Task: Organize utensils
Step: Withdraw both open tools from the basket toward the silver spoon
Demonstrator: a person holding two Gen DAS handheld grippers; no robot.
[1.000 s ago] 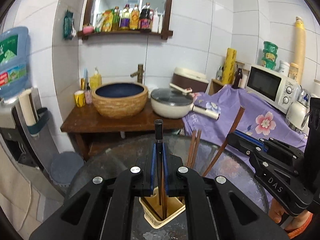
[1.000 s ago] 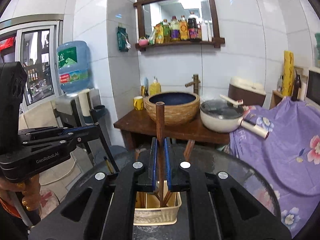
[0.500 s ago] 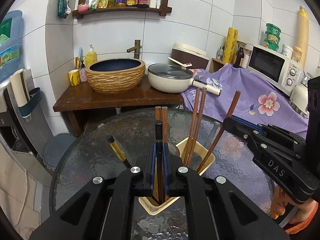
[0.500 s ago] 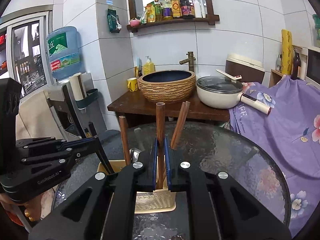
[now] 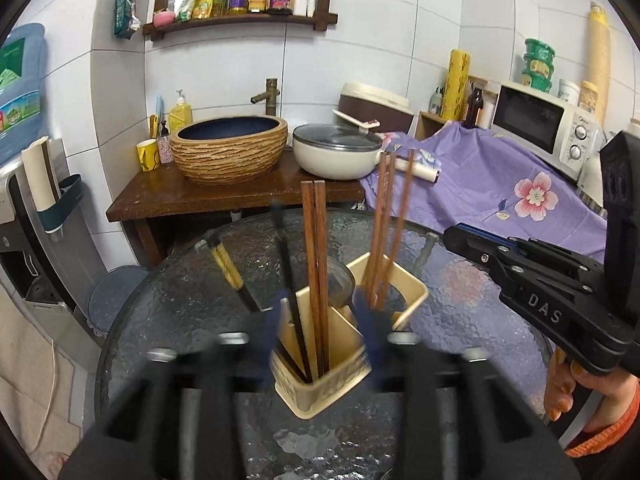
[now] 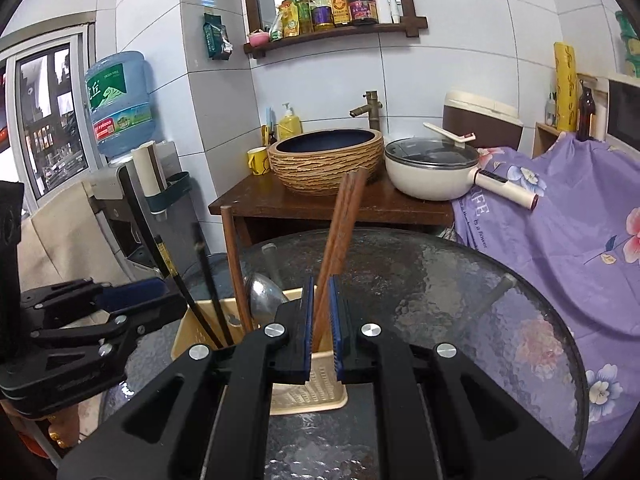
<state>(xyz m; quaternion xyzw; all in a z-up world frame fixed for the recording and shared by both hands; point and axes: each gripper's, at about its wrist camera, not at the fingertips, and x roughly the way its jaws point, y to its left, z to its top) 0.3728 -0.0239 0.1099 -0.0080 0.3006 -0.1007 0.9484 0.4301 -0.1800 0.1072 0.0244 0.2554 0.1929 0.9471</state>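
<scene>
Cream plastic, the utensil holder (image 5: pixel 320 384) stands on the glass table (image 5: pixel 168 292), just in front of both your tools. Your left hand-held gripper (image 5: pixel 320 332) is opening at this moment. A second ago it was clamped on a dark chopstick (image 5: pixel 286 272); now its blurred fingers stand apart on either side of the holder. The chopstick leans free in the near compartment, beside a pair of brown chopsticks (image 5: pixel 316 248). Both grippers have also come down toward the holder since then.

Your right hand-held gripper (image 6: pixel 320 316) is almost closed, and a reddish-brown chopstick (image 6: pixel 340 224) runs up from between its blue pads, with its lower end inside the holder (image 6: pixel 312 396). I judge it is still gripped, but the contact itself is hard to see.

For the task, this means one utensil is delivered and the second is in place, waiting for release. A metal spoon (image 6: pixel 264 288) is already in the holder too.
</scene>
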